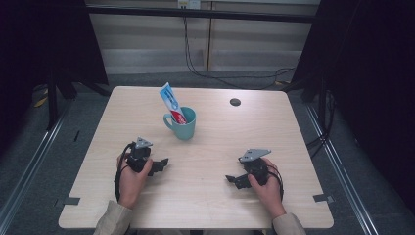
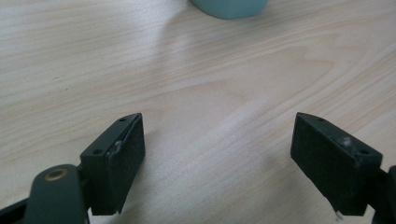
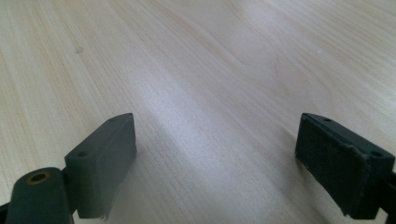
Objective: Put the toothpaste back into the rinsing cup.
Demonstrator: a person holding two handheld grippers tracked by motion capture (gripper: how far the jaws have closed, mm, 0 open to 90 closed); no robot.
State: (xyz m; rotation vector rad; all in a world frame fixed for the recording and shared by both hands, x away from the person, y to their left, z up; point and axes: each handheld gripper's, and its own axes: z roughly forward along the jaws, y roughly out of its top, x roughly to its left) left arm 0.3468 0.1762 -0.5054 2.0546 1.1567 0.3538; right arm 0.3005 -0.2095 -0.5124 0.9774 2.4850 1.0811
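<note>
Scene: a person is sitting at a pale wooden table [image 1: 205, 196], holding a two-jaw gripper in each hand, both resting low near the table's near edge
Left gripper [image 1: 160, 165]: its jaws are standing wide apart with nothing between them; in the left gripper view [image 2: 217, 168] they are framing bare wood grain
Right gripper [image 1: 234, 179]: its jaws are also gaping wide and holding nothing; the right gripper view [image 3: 215, 168] is looking along them across plain tabletop
Teal mug [image 1: 183, 123]: it is standing upright around the middle of the table, handle pointing toward the person's left; its base is peeking in at the top of the left gripper view [image 2: 229, 7]
Toothpaste tube [image 1: 172, 103]: it is sitting inside the mug, cap end down, its flat crimped end sticking up and leaning toward the far left
Key relation: the mug is lying ahead of and slightly right of the left gripper, well apart from both tools; the left gripper is looking nearer to it and is already pointing roughly its way, while the right gripper is pointing inward across the table
Long axis: the tube is running steeply upward out of the mug, so a grip on it is likely needing to come from above or from the side of the protruding end
Judgement: neither tool is touching mug or tube yet, so the work is looking to be at its very start
</note>
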